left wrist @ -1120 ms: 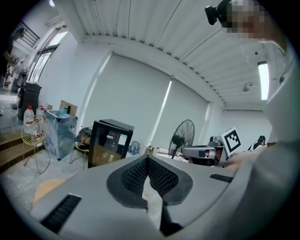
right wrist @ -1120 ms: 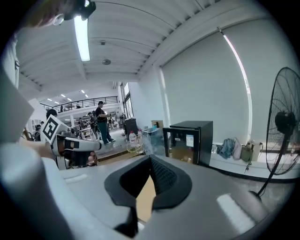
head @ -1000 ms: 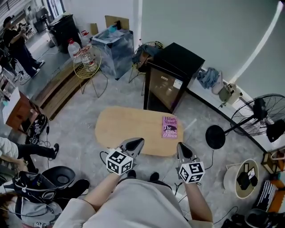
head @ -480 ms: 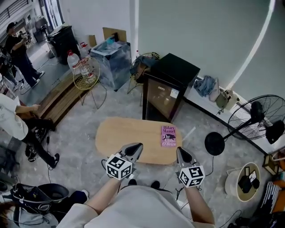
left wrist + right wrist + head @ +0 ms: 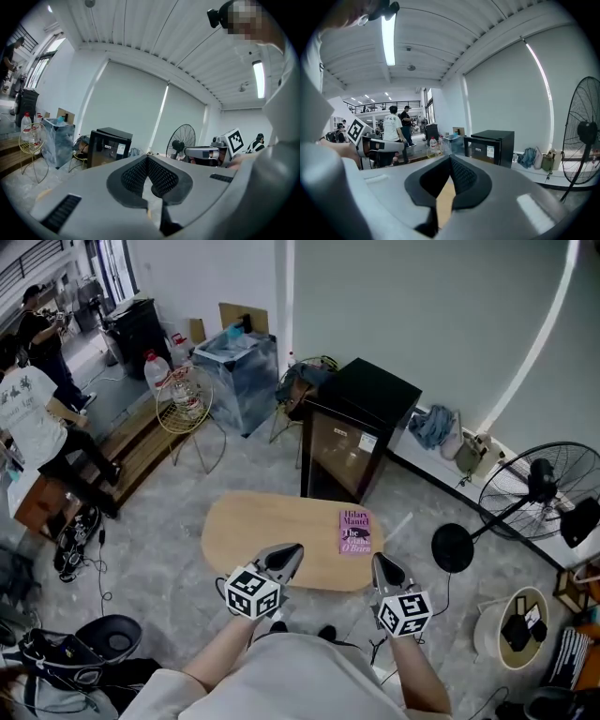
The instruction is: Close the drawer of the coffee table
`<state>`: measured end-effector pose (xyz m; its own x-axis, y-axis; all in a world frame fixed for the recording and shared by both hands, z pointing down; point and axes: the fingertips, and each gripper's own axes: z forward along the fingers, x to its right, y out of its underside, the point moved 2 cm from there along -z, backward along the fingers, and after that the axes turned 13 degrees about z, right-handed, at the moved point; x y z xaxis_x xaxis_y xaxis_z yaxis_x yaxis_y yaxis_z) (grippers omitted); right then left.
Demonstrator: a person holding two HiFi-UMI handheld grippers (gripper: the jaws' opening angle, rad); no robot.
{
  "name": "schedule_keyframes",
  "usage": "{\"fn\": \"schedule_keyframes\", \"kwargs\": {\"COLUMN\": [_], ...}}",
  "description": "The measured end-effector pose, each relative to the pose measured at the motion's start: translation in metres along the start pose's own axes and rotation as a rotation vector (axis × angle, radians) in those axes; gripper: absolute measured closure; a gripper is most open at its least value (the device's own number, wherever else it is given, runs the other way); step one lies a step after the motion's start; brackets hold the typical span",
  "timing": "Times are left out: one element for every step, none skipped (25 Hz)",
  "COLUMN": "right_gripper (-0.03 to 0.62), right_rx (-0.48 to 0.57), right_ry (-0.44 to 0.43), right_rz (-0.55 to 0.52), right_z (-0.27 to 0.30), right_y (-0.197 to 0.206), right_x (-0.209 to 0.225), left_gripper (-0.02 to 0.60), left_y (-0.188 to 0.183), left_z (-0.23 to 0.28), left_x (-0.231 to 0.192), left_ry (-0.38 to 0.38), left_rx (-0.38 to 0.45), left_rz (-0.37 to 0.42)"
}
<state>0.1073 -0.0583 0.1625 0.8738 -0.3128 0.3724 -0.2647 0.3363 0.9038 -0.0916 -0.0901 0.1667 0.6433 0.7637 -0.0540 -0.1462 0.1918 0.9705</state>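
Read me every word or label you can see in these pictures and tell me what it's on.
"Hilary Mantel": pink book on the coffee table.
"The ... O'Brien": same book, middle word blurred.
Too small to read: the label on the black cabinet.

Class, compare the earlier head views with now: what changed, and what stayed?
A person in a white shirt walked farther away along the left side. The left gripper and right gripper, both shut, stayed at the coffee table's near edge; the book stayed put.
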Motion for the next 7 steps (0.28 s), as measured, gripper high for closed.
{"fn": "schedule_keyframes", "kwargs": {"right_gripper": [0.585,0.585,0.583,0.583,0.585,0.583,0.585], "right_rx": [-0.001,-0.002,-0.003,-0.002,-0.002,-0.001,0.000], "right_ry": [-0.002,-0.004,-0.005,-0.006,-0.006,-0.006,-0.006], "right_rz": [0.000,0.000,0.000,0.001,0.003,0.004,0.004], "right_z": [0.0008,0.0013,0.0015,0.0016,0.0015,0.0014,0.0013], "right_y": [-0.0009,-0.0018,-0.0024,-0.0029,-0.0032,-0.0034,-0.0036], "right_x": [0.0007,0.0011,0.0012,0.0010,0.0006,0.0002,-0.0002], "left_gripper": [0.575,0.575,0.575,0.575,0.575,0.575,0.574], "left_y": [-0.0004,-0.0010,-0.0015,-0.0019,-0.0022,-0.0024,-0.0026], "left_z": [0.0016,0.0029,0.0034,0.0034,0.0031,0.0027,0.0023], "left_x": [-0.0003,-0.0005,-0.0006,-0.0009,-0.0011,-0.0013,-0.0014], "left_ry": [0.000,-0.001,-0.002,-0.003,-0.004,-0.005,-0.005], "left_rx": [-0.001,-0.001,-0.001,-0.001,-0.001,-0.001,-0.001], "left_rz": [-0.002,-0.004,-0.006,-0.008,-0.009,-0.010,-0.012]}}
